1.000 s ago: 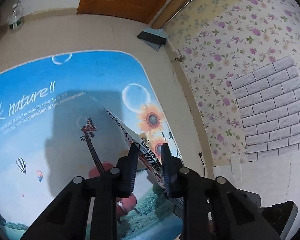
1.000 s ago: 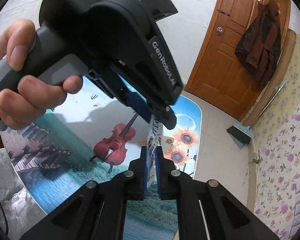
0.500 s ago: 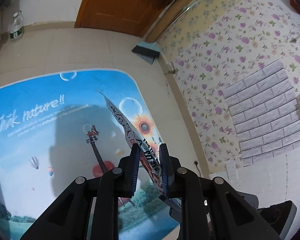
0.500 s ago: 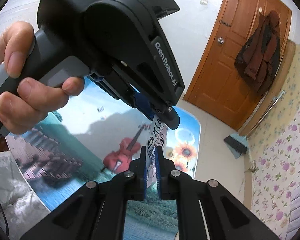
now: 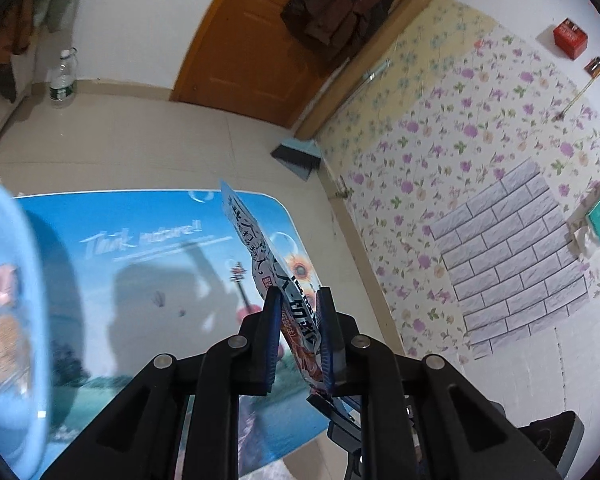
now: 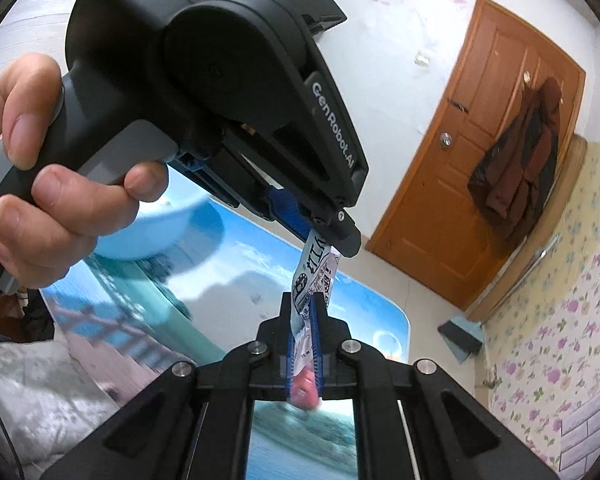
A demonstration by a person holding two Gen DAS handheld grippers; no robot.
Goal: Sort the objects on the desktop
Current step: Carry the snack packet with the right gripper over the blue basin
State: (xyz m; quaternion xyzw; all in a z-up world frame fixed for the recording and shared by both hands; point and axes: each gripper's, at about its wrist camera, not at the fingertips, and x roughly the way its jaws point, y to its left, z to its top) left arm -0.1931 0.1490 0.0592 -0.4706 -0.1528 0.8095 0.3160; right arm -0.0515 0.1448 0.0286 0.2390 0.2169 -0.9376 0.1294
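The left gripper (image 5: pixel 298 312) and the right gripper (image 6: pixel 305 320) each clamp one end of the same snack packet (image 5: pixel 260 256), holding it in the air above the picture mat (image 5: pixel 140 260), probably to carry it together toward the blue basin (image 5: pixel 8 280) beside the mat.

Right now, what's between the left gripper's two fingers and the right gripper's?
One snack packet spans both: left gripper pinches its upper end, right gripper its lower end, seen in the right wrist view.

Printed tabletop (image 5: pixel 148 248); blue basin (image 5: pixel 8 300) on it
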